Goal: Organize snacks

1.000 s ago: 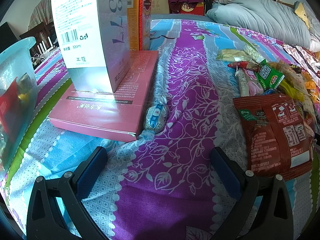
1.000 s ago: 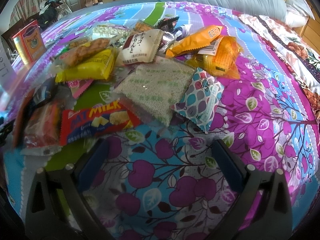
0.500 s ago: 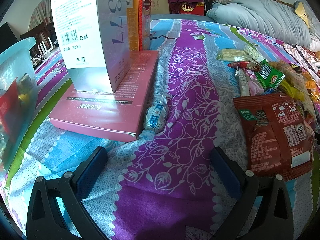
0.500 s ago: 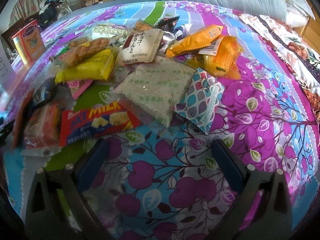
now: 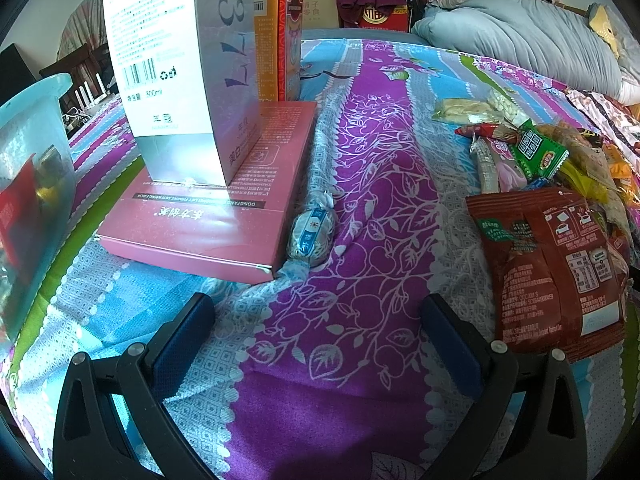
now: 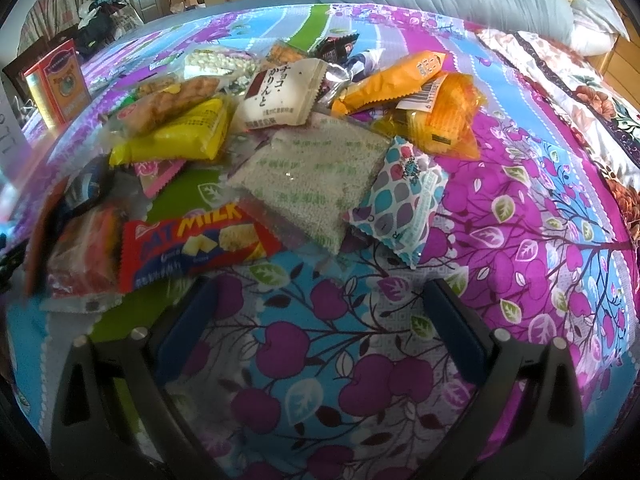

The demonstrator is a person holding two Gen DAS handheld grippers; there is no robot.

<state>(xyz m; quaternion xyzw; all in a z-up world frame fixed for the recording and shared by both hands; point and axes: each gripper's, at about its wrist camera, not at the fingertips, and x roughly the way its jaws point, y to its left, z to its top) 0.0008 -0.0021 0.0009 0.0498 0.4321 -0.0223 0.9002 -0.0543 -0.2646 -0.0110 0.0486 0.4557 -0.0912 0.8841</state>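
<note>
Bedspread — wrapped candy lengthwise (pointing away).

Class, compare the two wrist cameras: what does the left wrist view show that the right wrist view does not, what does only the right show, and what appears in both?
Only the left shows the pink box, the tall white box standing on it, the wrapped candy beside it, and the blue bin.

Only the right shows the red Oat Milk pack and the orange pouch.

Both show the bedspread, the grey pillow, the orange box and open fingers.
</note>
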